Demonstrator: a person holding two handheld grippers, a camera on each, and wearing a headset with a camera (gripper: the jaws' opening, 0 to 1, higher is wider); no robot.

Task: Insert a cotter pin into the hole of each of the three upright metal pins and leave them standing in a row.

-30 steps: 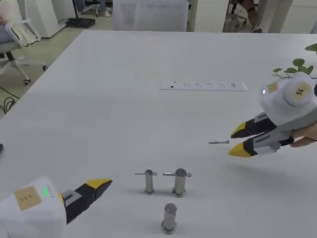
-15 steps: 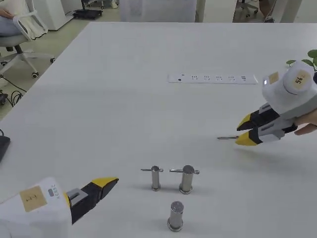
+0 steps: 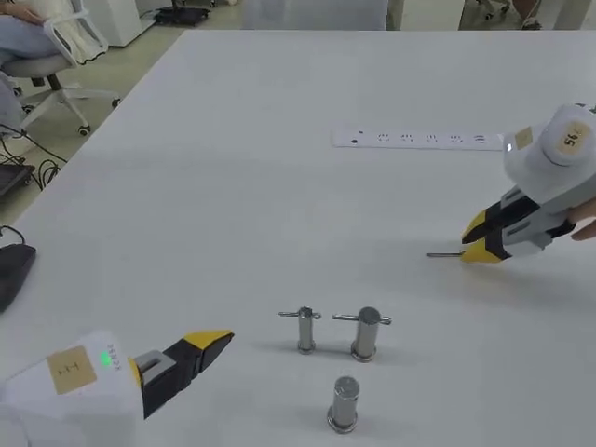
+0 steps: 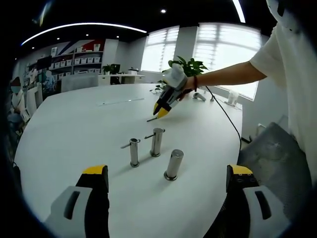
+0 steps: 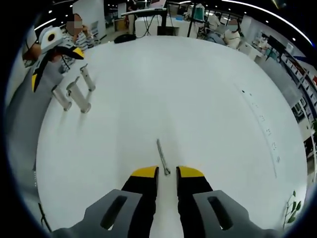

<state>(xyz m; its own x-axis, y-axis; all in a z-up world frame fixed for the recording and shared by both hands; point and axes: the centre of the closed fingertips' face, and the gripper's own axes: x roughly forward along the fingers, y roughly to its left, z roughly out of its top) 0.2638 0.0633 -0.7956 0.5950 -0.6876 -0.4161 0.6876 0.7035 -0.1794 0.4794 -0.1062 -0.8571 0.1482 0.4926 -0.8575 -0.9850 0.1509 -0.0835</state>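
Pickup of the last cotter [image 3: 443,253] is in hand; it lies on the table [image 3: 233,140], its end between our right gripper's [image 5: 167,173] narrowly parted jaws, unpinched; our left gripper [image 3: 207,343] gapes near the bare pin [image 3: 345,403]; next we must pinch, lift, and thread that pin's hole.

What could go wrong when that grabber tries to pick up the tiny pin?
The loose cotter pin is thin and lies flat on the table, so the right gripper might pinch it crooked or drop it. Carried over, it could bump the two finished pins standing close to the bare metal pin and tip them.
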